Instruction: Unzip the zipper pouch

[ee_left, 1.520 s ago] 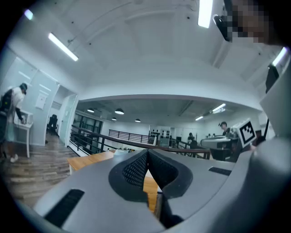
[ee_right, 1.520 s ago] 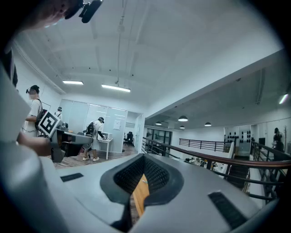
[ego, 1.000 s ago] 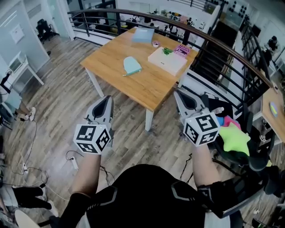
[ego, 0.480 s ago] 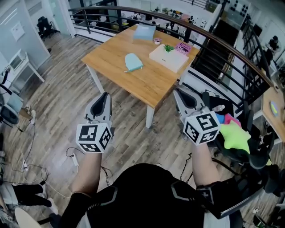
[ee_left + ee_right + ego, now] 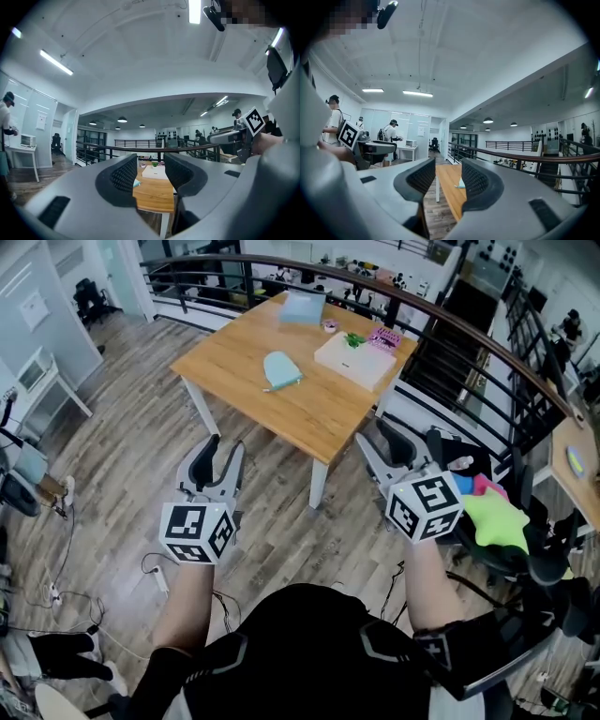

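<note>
Pouch point(image 5: 279, 368): pale blue, flat on the table point(image 5: 309, 413), towards its left edge, apart from the white box point(image 5: 352, 360) by the right edge. Zip too small to read.

Left gripper point(image 5: 225, 448): level over the floor, well short of the table's near corner. Its jaws have just opened and now stand fairly wide, with nothing between them.

Right gripper point(image 5: 382, 439): same, empty.

Status: likely readied for the reach; unzipping not begun.

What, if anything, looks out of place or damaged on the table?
Nothing stands out. The blue pouch lies flat on the wooden table, well inside its edges, and the white box rests flat nearby. No spill or damage shows from here.
</note>
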### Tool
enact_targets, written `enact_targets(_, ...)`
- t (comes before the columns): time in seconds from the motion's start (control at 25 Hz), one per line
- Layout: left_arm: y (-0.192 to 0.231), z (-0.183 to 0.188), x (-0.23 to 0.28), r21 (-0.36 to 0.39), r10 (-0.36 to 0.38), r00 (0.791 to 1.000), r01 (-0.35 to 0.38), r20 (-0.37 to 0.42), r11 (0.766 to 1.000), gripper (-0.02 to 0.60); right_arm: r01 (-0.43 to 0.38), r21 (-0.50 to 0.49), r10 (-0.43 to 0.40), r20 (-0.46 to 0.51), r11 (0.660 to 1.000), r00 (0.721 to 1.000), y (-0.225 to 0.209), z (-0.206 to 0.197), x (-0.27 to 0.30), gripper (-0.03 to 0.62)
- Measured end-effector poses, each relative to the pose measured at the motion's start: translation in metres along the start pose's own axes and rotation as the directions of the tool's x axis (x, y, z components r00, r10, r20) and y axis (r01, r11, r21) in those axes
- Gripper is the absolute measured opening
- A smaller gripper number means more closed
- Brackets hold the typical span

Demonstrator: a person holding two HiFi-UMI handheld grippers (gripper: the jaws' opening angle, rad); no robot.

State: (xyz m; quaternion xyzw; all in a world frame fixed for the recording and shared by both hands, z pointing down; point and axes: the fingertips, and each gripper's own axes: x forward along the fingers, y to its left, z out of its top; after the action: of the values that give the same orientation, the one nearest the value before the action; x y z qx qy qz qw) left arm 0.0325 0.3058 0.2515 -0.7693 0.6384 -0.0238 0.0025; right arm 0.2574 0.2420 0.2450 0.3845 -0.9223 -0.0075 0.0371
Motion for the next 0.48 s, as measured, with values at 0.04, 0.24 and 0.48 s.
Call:
enact_targets(0.04, 0.002, -0.002, -0.002, 0.001, -0.004, 1.0, 0.004, -0.001, 1.0, 0.194, 0.002, 0.002, -0.002, 0.0, 1.0, 1.0, 0.003, 0.0, 0.0, 0.186)
enact_targets(0.24, 0.017, -0.007, -0.012, -0.014, -0.033, 0.999, 0.033, 0.012, 0.999, 0.249, 0.016, 0.006, -0.016, -0.006, 1.0, 1.0, 0.02, -0.002, 0.007, 0.227)
enact_targets(0.48, 0.044, -0.021, -0.028, -0.023, -0.041, 0.999, 0.042, 0.009, 0.999, 0.25, 0.019, 0.001, -0.019, -0.015, 1.0, 1.0, 0.046, -0.01, 0.019, 0.239)
